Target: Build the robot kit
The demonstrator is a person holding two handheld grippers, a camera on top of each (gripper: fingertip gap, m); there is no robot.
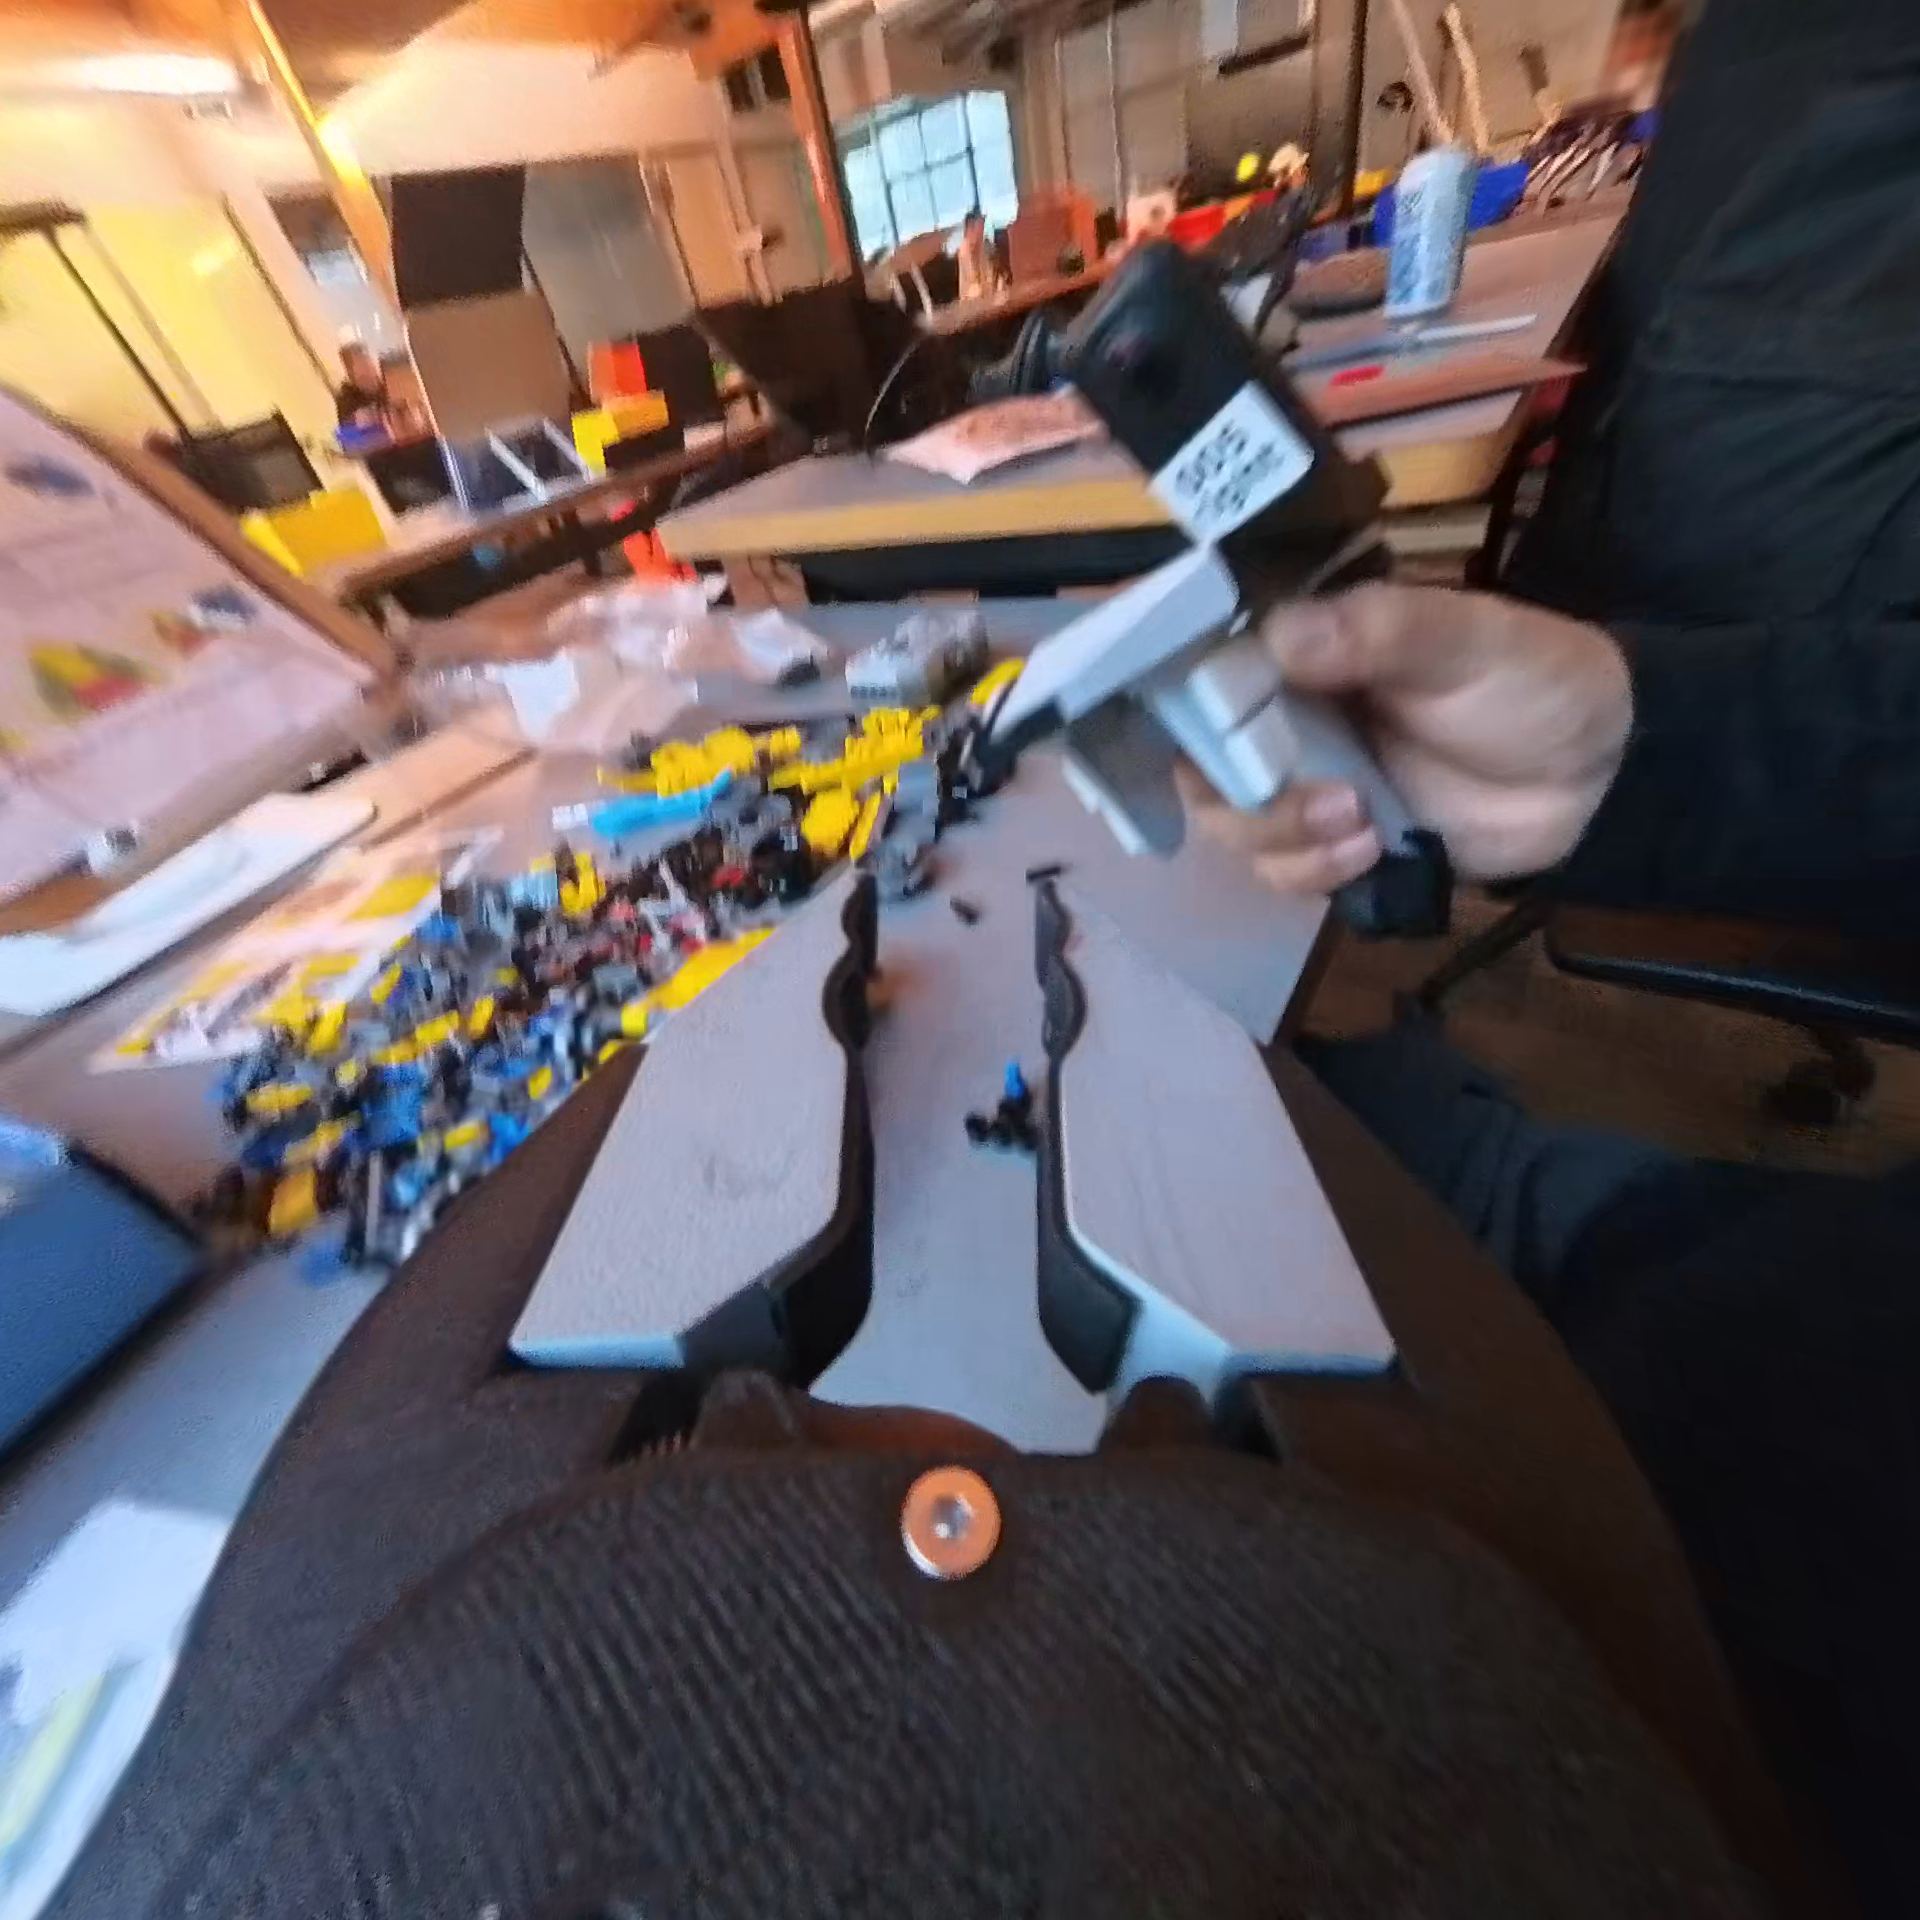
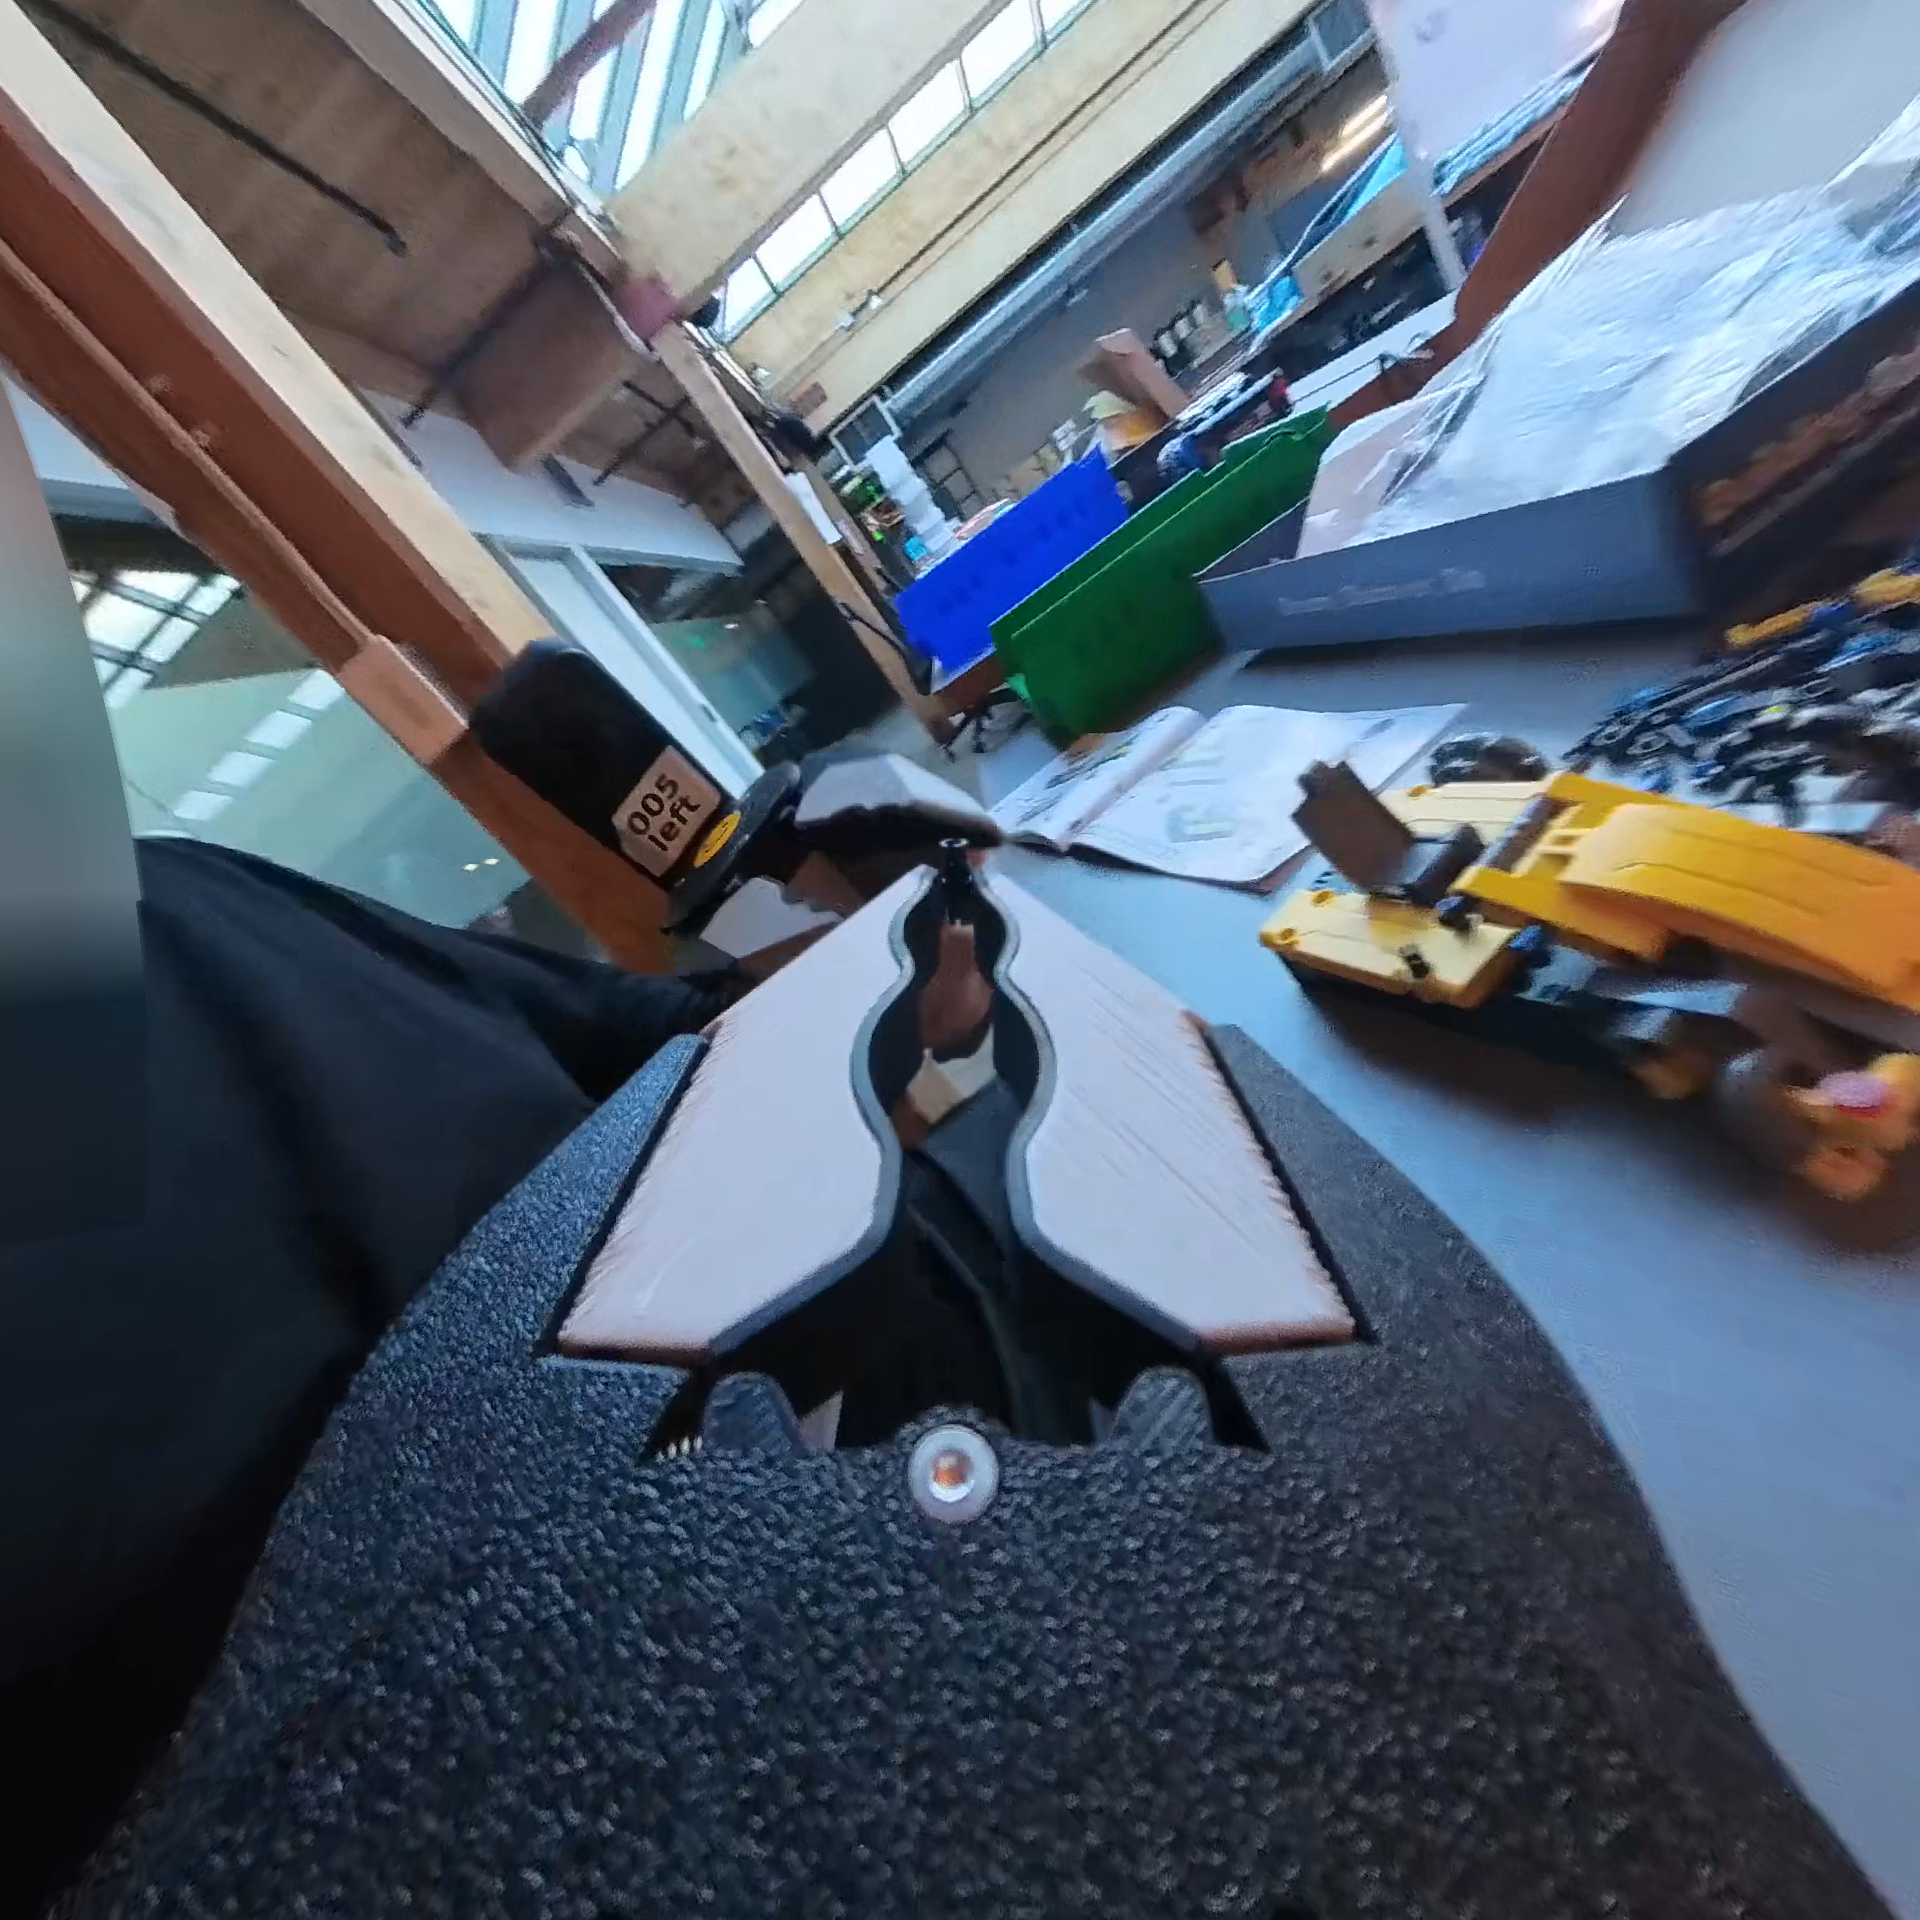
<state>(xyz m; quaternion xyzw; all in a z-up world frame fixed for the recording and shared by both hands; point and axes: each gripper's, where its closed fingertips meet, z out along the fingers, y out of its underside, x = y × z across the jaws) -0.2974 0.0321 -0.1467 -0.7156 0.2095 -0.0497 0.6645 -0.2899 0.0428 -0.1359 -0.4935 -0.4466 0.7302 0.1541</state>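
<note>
The left gripper [image 1: 954, 899] is held over a grey table [image 1: 935, 1299], jaws set well apart, nothing gripped between them. A small blue-and-black part [image 1: 1006, 1107] is seen on the table in the gap between the fingers, close to the right-hand finger and not touched. A few tiny black bits [image 1: 966, 912] are scattered near the fingertips. A loose pile of yellow, blue, black and grey bricks [image 1: 582, 935] is spread on the table just to the left of the gripper. The picture is blurred, so single bricks cannot be made out.

The right gripper [image 2: 951, 904] is held by a hand [image 1: 1455, 748] and angled down toward the far end of the pile. Its jaws are drawn almost together at the tips, and a small black part [image 2: 951, 868] is pinched there, sticking up past the tips. The left gripper is seen just beyond that part, tip toward tip; contact cannot be judged.

A half-built yellow toy vehicle [image 2: 1558, 914] is stood on the table to the right of the right gripper, well apart. An open booklet [image 2: 1226, 790] is laid behind it, with a green plate [image 2: 1122, 613], a blue plate [image 2: 997, 571] and a grey box [image 2: 1455, 561] farther back.
</note>
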